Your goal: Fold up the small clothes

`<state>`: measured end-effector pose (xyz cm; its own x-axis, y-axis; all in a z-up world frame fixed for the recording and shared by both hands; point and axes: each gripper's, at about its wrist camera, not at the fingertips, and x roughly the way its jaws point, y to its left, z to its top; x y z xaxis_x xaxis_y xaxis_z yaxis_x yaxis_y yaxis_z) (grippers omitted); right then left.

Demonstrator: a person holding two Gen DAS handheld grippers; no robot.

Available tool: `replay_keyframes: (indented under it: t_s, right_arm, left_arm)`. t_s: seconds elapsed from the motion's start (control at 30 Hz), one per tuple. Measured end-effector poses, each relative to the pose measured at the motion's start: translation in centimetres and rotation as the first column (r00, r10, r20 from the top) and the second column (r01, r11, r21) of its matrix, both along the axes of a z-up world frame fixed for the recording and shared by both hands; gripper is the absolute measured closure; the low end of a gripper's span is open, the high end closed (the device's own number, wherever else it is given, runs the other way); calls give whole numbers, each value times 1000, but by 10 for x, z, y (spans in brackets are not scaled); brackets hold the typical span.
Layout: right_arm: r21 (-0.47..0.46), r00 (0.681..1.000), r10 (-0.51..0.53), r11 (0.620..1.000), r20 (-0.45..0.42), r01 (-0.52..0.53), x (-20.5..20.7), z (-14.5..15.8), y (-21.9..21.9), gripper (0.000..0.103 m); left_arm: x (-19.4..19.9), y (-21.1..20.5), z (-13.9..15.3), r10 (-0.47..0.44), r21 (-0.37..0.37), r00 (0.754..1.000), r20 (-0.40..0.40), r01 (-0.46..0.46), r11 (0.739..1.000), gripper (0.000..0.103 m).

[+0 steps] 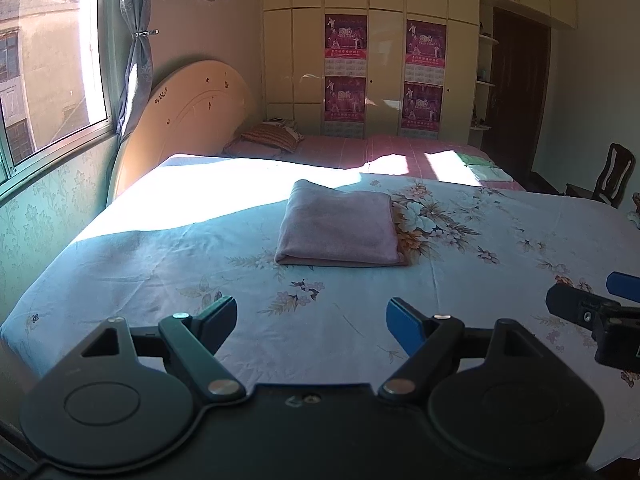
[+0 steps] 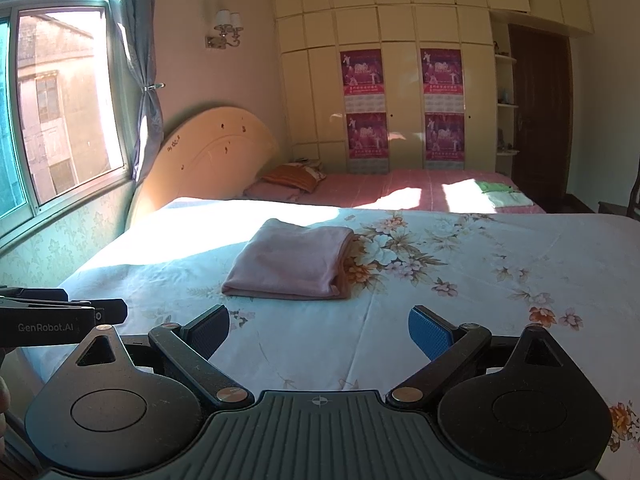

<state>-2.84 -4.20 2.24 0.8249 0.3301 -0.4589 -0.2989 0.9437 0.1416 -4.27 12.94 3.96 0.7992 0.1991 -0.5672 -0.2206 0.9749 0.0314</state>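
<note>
A pink garment (image 1: 340, 228) lies folded into a neat rectangle on the floral bedsheet (image 1: 200, 264); it also shows in the right wrist view (image 2: 292, 264). My left gripper (image 1: 312, 320) is open and empty, hovering over the sheet in front of the garment, apart from it. My right gripper (image 2: 318, 332) is open and empty too, held just short of the garment. The right gripper shows at the right edge of the left wrist view (image 1: 600, 312). The left gripper shows at the left edge of the right wrist view (image 2: 60, 316).
A second bed with a pink cover (image 2: 400, 188) and pillows (image 2: 292, 178) stands behind. Folded green and white cloths (image 2: 504, 194) lie on it. A window (image 2: 60, 112) is at left, a wardrobe (image 2: 400, 80) at the back, a chair (image 1: 612, 176) at right.
</note>
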Motion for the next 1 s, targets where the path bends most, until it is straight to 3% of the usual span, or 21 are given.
replay_keyframes:
  t_s: [1.0]
  right_arm:
    - [1,1000,8,1000,-13,-8,6,-2,13,8]
  left_arm:
    - [2,10,-2,1,-7,1000,0,-1,1000,22]
